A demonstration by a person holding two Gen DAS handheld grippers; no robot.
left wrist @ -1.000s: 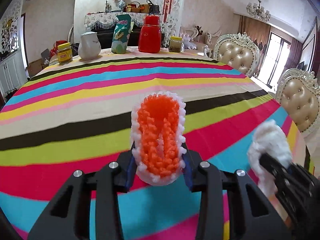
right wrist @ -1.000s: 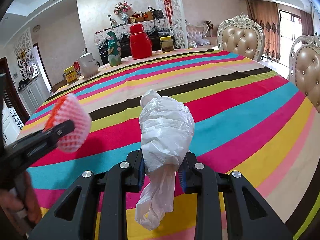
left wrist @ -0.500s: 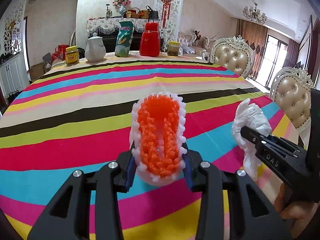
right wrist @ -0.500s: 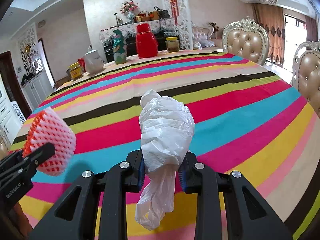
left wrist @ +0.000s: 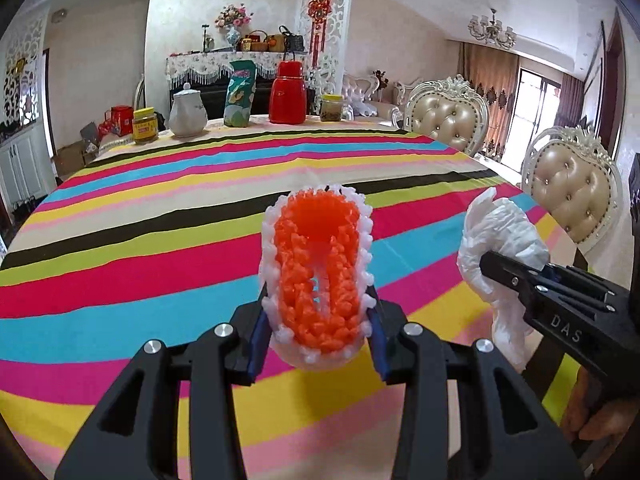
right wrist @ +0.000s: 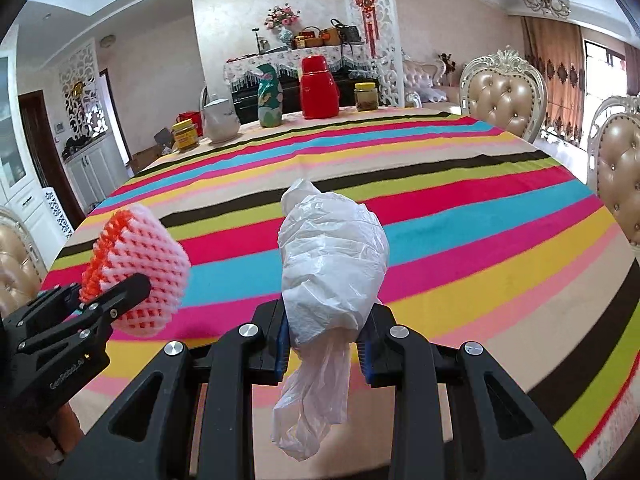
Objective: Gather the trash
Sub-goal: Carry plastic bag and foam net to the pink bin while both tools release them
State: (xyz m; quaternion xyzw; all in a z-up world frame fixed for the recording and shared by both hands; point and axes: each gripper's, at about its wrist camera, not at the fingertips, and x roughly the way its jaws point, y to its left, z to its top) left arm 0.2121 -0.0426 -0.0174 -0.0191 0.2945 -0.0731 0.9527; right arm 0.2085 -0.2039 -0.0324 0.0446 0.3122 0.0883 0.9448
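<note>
in the left wrist view, my left gripper sits at lower centre of the frame, its fingers clamped on both sides of a foam fruit net, orange inside and white outside, with its open end facing the camera. the net is held above the striped tablecloth, not touching it. at the right edge of the same frame i see my right gripper closed on a crumpled white plastic bag.

in the right wrist view, the right gripper occupies lower centre, its fingers pinching the plastic bag at its narrow lower part; a loose tail of the bag hangs below the fingers. the bag is clear of the tablecloth. at the left edge, the left gripper holds the foam net.

at the top centre of both frames, on the far side of the table, stand a red flask, a green snack bag, a white pot and a yellow-lidded jar. padded chairs stand at the right.
</note>
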